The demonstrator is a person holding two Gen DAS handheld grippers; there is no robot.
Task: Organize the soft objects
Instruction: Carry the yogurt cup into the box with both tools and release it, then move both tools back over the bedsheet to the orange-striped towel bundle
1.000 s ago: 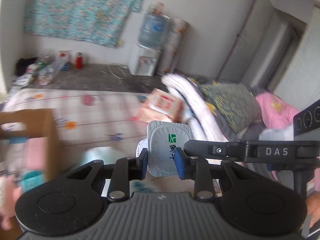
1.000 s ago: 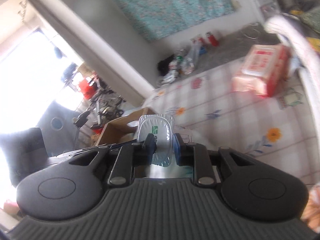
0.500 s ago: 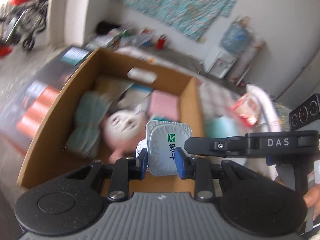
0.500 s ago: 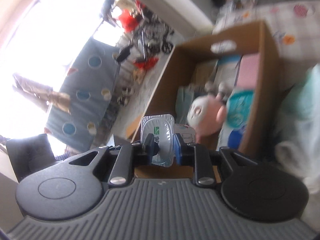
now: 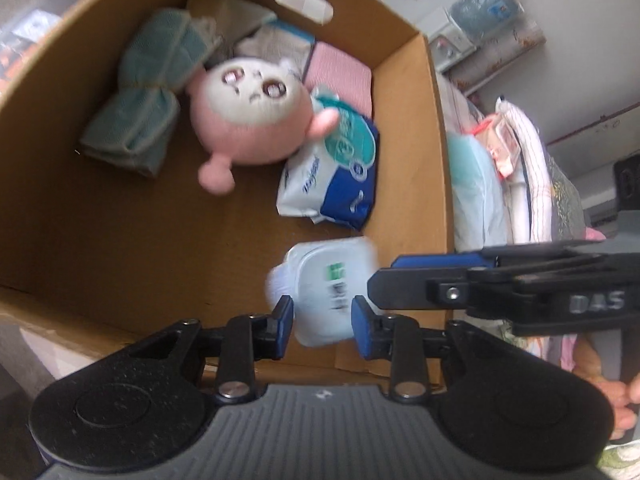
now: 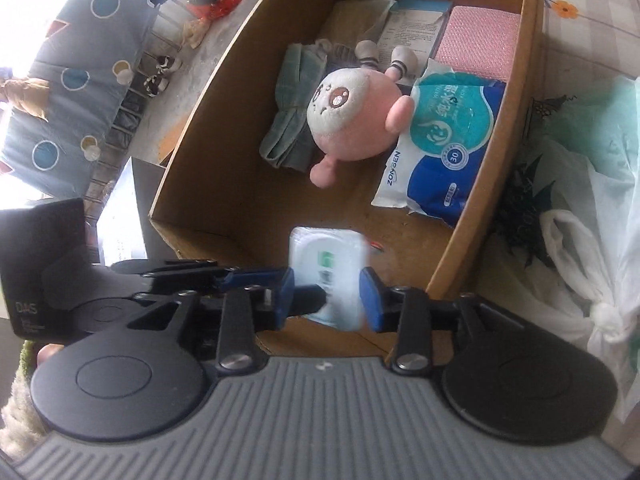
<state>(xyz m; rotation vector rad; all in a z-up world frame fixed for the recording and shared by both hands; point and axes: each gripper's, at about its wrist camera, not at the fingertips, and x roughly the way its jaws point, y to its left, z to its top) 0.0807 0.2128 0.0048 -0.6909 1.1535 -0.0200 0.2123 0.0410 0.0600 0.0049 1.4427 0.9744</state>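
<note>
A white wipes pack with a green logo (image 5: 326,286) is blurred, just inside the near right corner of the cardboard box (image 5: 434,128). My left gripper (image 5: 322,322) is open, its blue pads apart from the pack. My right gripper (image 6: 327,298) is also open around the same pack (image 6: 328,268). The other gripper's arm shows in each view. In the box lie a pink plush (image 5: 250,116), a green folded cloth (image 5: 138,108), a blue wipes pack (image 5: 336,176) and a pink pad (image 5: 338,76).
A bed with a light teal pillow (image 5: 472,184) and bedding lies right of the box. White plastic bags (image 6: 580,248) sit beside the box's right wall. A water dispenser (image 5: 476,20) stands at the far wall. A patterned cover (image 6: 80,60) hangs at left.
Both grippers carried the white wipes pack from over the bed to over the box. Their jaws have opened and the pack is dropping, blurred, into the box's near right corner.
</note>
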